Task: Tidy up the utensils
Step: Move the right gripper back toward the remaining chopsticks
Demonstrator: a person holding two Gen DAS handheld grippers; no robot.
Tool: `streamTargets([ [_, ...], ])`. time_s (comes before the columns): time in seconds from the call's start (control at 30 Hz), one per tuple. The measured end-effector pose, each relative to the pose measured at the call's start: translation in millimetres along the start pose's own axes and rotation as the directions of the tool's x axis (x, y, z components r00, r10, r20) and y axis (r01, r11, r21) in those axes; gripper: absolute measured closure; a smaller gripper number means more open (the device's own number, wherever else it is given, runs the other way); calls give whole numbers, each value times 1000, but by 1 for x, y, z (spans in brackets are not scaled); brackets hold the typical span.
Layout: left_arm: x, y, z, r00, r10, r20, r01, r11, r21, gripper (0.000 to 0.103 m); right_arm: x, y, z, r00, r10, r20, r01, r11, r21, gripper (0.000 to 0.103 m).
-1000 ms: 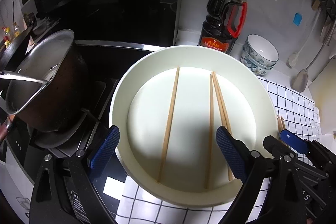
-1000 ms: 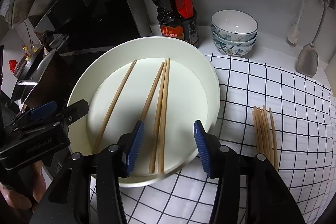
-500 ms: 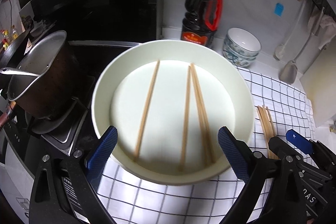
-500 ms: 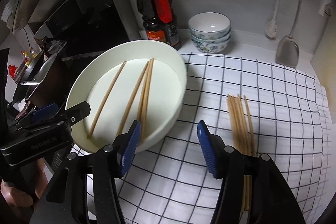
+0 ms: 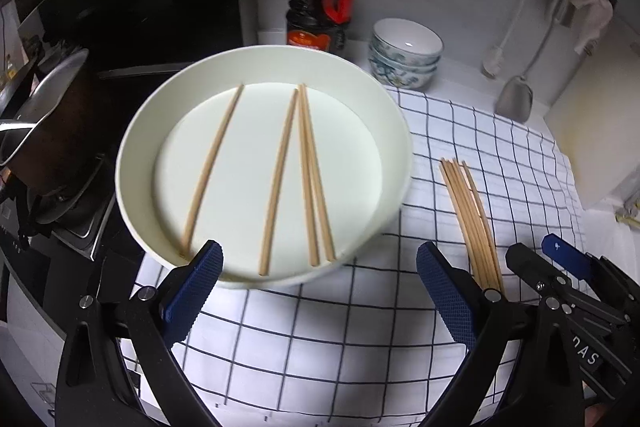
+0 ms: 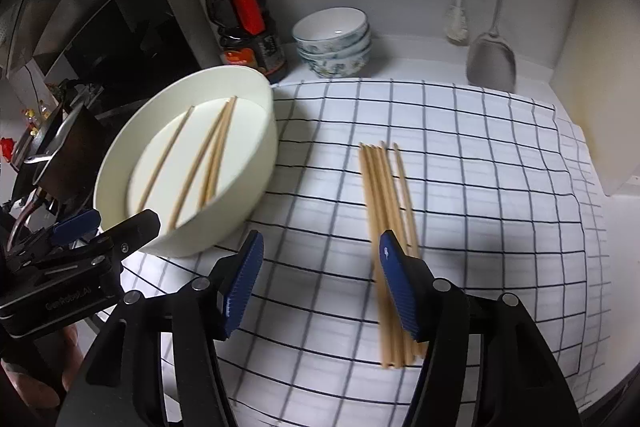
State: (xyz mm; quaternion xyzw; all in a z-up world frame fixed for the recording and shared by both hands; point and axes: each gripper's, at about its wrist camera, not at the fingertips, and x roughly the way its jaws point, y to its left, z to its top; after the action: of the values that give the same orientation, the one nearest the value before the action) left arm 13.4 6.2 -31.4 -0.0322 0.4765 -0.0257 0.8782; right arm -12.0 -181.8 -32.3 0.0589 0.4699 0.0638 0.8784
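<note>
While you hold both tools over the checked cloth, this is how things lie.
Left gripper: your jaws are spread wide and hold nothing, just before the near rim of the white bowl.
Right gripper: jaws wide apart and empty; the right finger overlaps the loose bundle.
Chopsticks in bowl: four, flat on the bowl's floor.
Chopstick bundle: on the cloth, right of the bowl, apart from it.
Worktop back: sauce bottle beside stacked bowls.

Checked cloth under basin, chopsticks.
</note>
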Motion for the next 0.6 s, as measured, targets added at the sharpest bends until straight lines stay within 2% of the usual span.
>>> streamTargets([
  [0.4, 12, -55, -18, 999, -53, -1, 53, 996, 68, 7, 5, -67, -25, 995, -97, -30, 98, 995, 36, 45],
  [0.6, 25, -76, -26, 998, -59, -9, 60, 995, 74, 7, 23, -85, -36, 993, -111, -48, 112, 994, 13, 45],
])
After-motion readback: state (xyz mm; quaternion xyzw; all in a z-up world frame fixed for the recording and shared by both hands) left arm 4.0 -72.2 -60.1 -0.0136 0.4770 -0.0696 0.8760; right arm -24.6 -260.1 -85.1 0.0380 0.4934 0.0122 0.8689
